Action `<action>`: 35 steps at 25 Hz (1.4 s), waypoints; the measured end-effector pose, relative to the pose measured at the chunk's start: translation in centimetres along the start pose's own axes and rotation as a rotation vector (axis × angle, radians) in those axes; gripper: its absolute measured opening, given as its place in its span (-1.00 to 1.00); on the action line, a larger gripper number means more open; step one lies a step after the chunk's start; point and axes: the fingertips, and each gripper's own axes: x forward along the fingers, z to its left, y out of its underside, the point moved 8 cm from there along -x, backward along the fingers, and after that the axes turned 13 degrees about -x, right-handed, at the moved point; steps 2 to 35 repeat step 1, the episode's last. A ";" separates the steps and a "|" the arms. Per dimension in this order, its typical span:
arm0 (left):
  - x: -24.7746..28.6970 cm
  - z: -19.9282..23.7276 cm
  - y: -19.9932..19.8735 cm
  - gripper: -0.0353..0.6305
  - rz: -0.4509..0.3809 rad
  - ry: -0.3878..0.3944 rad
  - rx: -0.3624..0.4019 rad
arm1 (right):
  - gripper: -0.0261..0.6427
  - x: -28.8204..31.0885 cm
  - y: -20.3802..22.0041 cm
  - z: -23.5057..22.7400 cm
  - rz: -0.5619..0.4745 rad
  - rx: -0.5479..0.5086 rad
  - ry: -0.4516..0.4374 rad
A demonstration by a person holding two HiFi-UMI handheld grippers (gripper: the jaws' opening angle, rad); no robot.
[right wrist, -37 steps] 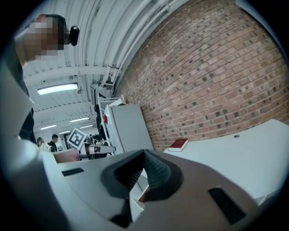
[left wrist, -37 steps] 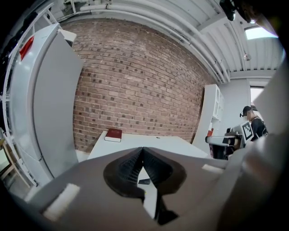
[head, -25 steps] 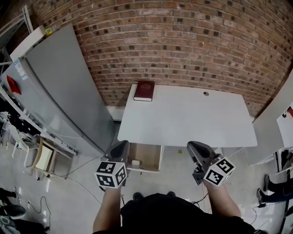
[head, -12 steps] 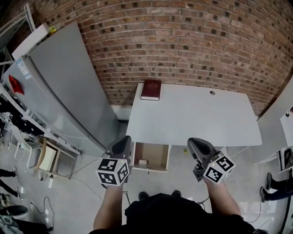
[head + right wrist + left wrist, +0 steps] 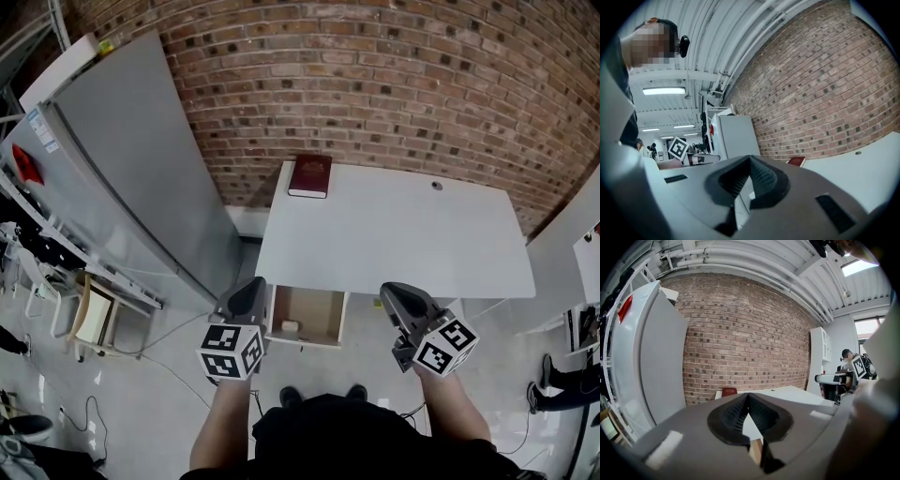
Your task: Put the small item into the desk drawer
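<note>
Seen from the head view, a person stands at a white tabletop (image 5: 394,234) set against a brick wall (image 5: 375,75), with a red book (image 5: 310,175) lying at the far left corner. Under the tabletop's near left edge the desk drawer (image 5: 314,311) stands pulled open, and the small item (image 5: 290,326), pale, lies inside near the drawer's front left. The left tongs (image 5: 249,289) hover just left of the open drawer. The right tongs (image 5: 397,296) are well to its right, and neither touches the drawer or the item. A tall grey cabinet (image 5: 122,159) stands on the left. In the left gripper view, the left tongs (image 5: 748,397) are closed tip to tip with nothing gripped. The book and tabletop lie beyond them under the brick wall, with the grey cabinet to the left. In the right gripper view, the right tongs (image 5: 750,159) are likewise fully closed and empty. They point level toward the cabinet, with the book and tabletop off to the right along the wall.
</note>
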 end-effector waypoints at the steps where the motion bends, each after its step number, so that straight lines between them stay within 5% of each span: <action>1: 0.0 0.1 0.0 -0.86 -0.002 -0.003 0.000 | -0.89 0.1 0.0 0.0 0.000 0.000 0.000; 35: 0.0 0.1 0.0 -0.86 -0.002 -0.003 0.000 | -0.89 0.1 0.0 0.0 0.000 0.000 0.000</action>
